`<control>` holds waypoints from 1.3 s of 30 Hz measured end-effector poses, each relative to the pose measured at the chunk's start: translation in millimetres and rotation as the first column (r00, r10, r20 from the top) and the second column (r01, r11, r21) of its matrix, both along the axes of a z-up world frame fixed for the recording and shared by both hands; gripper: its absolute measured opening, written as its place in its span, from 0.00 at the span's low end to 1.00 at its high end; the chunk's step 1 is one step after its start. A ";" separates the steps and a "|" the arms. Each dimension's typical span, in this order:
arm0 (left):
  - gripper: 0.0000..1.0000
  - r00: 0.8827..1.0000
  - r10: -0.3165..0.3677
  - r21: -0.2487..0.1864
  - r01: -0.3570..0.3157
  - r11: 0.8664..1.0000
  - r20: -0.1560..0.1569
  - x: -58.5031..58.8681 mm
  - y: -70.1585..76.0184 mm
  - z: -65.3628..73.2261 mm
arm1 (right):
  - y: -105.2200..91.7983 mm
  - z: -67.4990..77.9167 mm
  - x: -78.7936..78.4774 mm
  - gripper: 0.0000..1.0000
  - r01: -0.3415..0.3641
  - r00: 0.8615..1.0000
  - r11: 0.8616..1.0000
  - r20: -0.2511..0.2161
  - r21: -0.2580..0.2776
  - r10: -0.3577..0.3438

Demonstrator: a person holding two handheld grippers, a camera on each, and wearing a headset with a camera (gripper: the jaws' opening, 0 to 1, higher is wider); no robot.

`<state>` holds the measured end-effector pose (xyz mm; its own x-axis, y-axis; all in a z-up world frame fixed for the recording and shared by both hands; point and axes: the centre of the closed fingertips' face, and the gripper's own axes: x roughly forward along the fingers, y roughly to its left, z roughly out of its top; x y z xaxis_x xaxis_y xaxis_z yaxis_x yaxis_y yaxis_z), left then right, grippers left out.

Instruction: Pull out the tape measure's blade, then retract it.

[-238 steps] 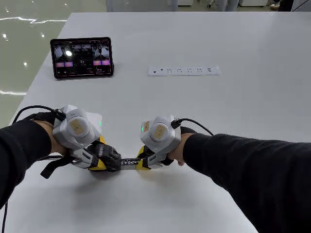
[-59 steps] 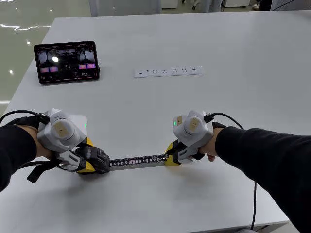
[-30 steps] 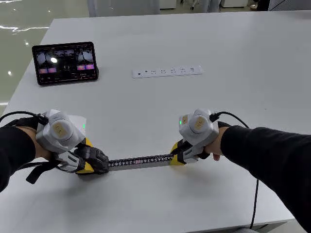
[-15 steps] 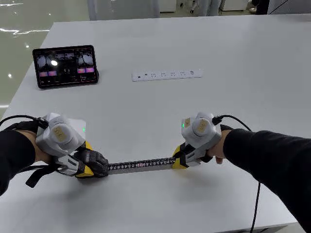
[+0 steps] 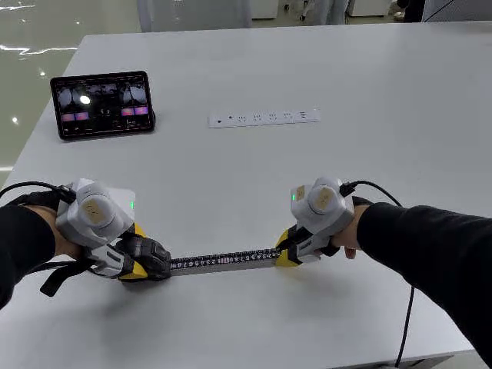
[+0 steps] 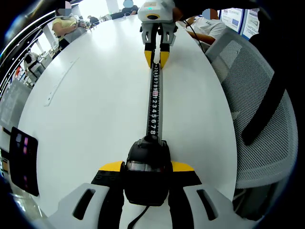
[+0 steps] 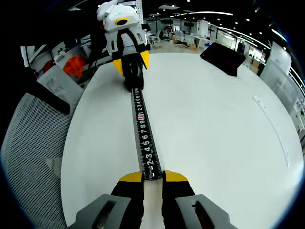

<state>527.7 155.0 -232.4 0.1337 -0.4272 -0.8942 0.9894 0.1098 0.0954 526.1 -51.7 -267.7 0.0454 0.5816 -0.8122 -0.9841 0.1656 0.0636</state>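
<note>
A black tape measure case [image 5: 151, 257] sits low on the white table [image 5: 254, 177], and my left gripper [image 5: 142, 262] is shut on it. In the left gripper view the case [image 6: 147, 169] fills the gap between the yellow-tipped jaws. Its numbered blade [image 5: 223, 260] runs flat along the table to my right gripper [image 5: 283, 257], which is shut on the blade's end. The right gripper view has the blade [image 7: 143, 129] leading from my right gripper [image 7: 153, 177] to the left gripper [image 7: 129, 62] far off. In the left gripper view the blade [image 6: 153, 105] reaches the right gripper [image 6: 156, 58].
A tablet [image 5: 102, 104] with a lit screen stands at the back left. A white power strip [image 5: 267, 118] lies mid-table. A black cable [image 5: 403, 323] hangs over the table's near edge at the right. A mesh chair [image 6: 257, 95] stands beside the table.
The right gripper has moved right with the blade's end, so more blade lies out than one second ago. The left gripper and the case have stayed put.
</note>
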 end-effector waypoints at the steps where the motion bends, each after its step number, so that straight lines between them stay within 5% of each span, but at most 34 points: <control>1: 0.30 1.000 0.000 0.000 0.000 1.000 0.000 0.1 0.1 -0.1 | -0.3 0.0 0.0 0.10 0.000 1.000 1.000 0.000 0.000 0.000; 39: 0.30 1.000 0.001 0.001 -0.001 1.000 0.001 -0.6 0.8 -0.4 | -20.7 0.3 -2.2 0.09 0.005 1.000 1.000 0.004 -0.011 -0.005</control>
